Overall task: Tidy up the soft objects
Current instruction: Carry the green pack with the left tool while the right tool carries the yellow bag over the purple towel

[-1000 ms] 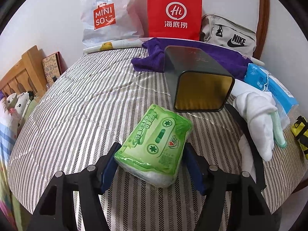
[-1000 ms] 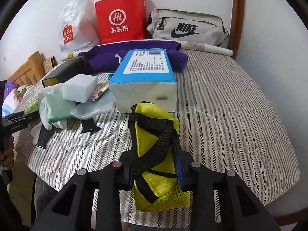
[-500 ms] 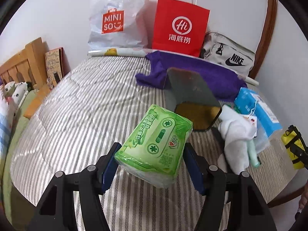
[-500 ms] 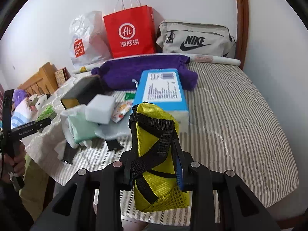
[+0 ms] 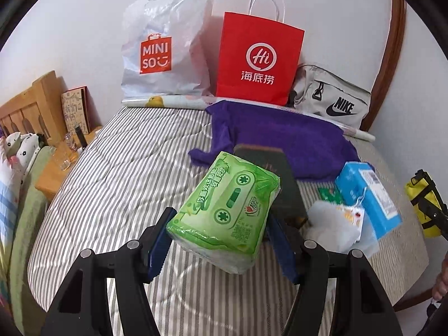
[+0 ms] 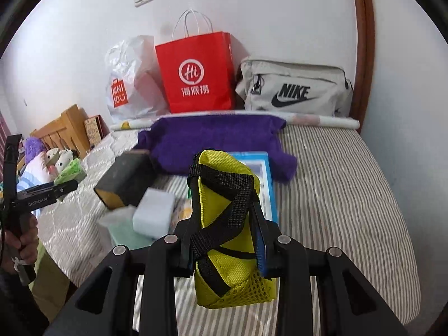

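Bare striped bed [image 5: 117,168] lies open at nine o'clock; left gripper [image 5: 218,240] clamps a green tissue pack [image 5: 226,210] (crinkled wrapper); right gripper [image 6: 226,249] clamps a yellow pouch [image 6: 224,224].

glossy plastic wraps the green tissue pack [image 5: 226,210]; yellow pouch [image 6: 226,235] is matt woven cloth with mesh.

Green tissue pack [image 5: 226,210] hides front of dark box [image 5: 282,193]. Yellow pouch [image 6: 226,240] covers much of blue tissue box [image 6: 266,184]. White block [image 6: 154,212] blurry. Tiny writing on green pack unreadable. In left view, yellow pouch [image 5: 422,204] cut off by picture edge.
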Demonstrator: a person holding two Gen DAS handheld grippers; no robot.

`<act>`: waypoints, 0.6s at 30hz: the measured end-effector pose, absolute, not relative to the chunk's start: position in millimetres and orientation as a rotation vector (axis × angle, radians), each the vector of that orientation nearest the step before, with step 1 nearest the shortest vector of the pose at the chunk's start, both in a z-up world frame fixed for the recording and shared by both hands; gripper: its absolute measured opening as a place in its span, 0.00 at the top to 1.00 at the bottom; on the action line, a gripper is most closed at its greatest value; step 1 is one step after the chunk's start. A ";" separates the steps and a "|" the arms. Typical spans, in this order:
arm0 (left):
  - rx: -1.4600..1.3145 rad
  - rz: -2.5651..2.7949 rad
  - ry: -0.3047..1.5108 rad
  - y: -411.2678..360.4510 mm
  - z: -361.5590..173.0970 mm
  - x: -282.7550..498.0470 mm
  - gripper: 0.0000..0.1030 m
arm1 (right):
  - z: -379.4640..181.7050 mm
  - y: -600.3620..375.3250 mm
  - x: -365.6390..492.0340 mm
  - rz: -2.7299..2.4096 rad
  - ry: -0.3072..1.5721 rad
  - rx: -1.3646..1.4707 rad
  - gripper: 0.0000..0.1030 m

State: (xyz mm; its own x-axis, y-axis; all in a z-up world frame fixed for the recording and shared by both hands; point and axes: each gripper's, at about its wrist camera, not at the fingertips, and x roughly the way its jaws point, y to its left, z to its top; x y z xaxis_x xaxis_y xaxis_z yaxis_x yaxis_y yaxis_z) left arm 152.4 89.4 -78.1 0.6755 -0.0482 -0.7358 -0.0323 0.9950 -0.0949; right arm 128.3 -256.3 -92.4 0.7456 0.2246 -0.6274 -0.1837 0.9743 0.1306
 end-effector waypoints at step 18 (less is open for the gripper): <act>-0.089 -0.037 0.861 75.8 -63.2 245.4 0.39 | -75.0 -242.0 239.0 0.238 0.705 0.056 0.69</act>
State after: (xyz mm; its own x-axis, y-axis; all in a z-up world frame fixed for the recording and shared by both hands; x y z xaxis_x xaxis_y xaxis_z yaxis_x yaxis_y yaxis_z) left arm 245.4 75.8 -63.2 0.6511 -0.0684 -0.7559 -0.0034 0.9957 -0.0930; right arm 239.0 -242.0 -75.0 0.7356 0.2356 -0.6352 -0.1976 0.9714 0.1314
